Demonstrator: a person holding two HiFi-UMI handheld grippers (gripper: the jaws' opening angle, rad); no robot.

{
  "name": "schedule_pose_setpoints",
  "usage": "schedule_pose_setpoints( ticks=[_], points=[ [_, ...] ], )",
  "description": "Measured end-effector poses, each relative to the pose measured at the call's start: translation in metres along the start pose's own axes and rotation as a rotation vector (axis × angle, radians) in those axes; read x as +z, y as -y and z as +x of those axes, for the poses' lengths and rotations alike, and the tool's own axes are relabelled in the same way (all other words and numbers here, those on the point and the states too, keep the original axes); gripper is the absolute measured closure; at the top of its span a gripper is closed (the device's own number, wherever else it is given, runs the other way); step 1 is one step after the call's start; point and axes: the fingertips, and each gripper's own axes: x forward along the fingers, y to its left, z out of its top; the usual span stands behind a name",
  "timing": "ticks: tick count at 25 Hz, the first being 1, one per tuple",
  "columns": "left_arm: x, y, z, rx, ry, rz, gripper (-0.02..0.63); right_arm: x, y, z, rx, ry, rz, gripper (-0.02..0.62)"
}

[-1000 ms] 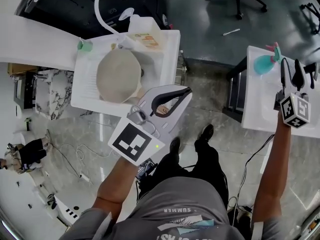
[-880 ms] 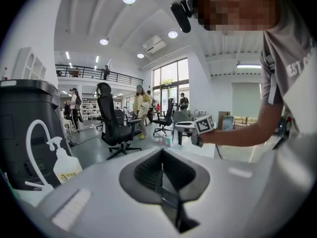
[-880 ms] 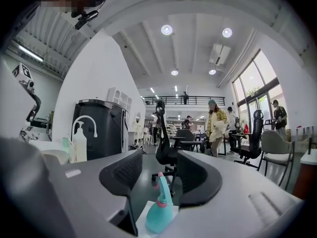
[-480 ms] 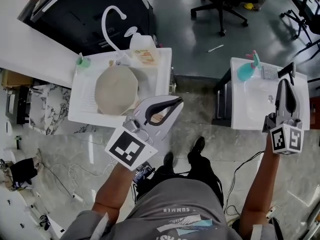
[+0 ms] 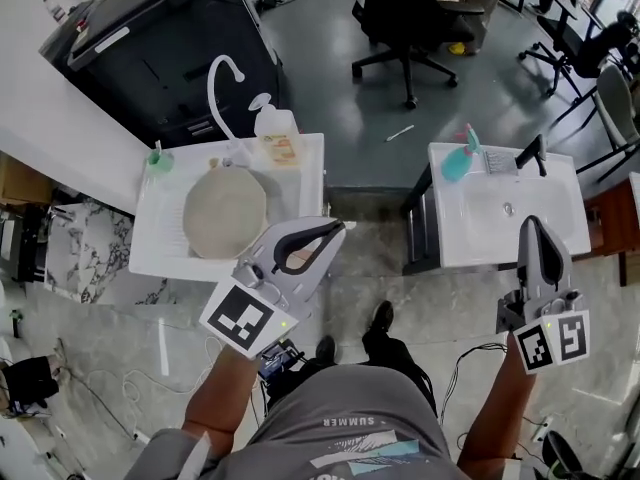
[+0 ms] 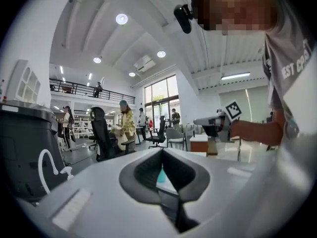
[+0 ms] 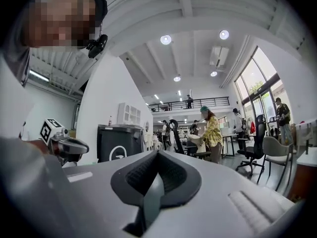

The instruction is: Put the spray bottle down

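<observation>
Grey shirt [image 5: 350, 423] fills the near edge of the head view, and the left arm [image 5: 225, 388] and right arm [image 5: 500, 408] reach forward from it. The left gripper [image 5: 335, 232] hangs over the floor [image 5: 370, 268] just short of the left sink [image 5: 305, 168], its jaws together at the tips with nothing in them. The right gripper [image 5: 531, 224] shows over the near part of the right sink [image 5: 470, 228]. Its jaws have just been closing and now meet, with nothing between them. In the gripper views both point about level into the room.

In the left sink lies a round beige bowl [image 5: 225, 213], with a white tap [image 5: 222, 73] and a soap bottle [image 5: 276, 133] at the far rim. The spray bottle [image 5: 457, 162], teal with a pink head, stands on the far left corner of the right sink, well apart from both grippers. A black tap [image 5: 530, 154] is at that same far rim. Beyond stands a black chair [image 5: 405, 13].
</observation>
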Motion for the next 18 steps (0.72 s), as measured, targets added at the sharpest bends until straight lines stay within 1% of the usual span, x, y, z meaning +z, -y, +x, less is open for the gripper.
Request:
schedule_pose_setpoints(
  ticks=[5,7,13,18],
  points=[
    [0.009,0.005,-0.029,-0.008,0.020,0.002,0.604,0.006,-0.045,-0.032,0.030,-0.086,0.006,0.596],
    [0.009,0.006,-0.040,-0.012,0.028,0.017,0.604,0.009,-0.062,-0.042,0.040,-0.104,-0.011,0.597],
    [0.010,0.013,-0.063,-0.052,0.062,0.041,0.604,0.018,-0.092,-0.067,0.023,-0.116,-0.026,0.597],
    [0.007,0.022,-0.075,-0.082,0.053,0.005,0.604,0.022,-0.104,-0.082,-0.005,-0.120,-0.033,0.597]
  ],
)
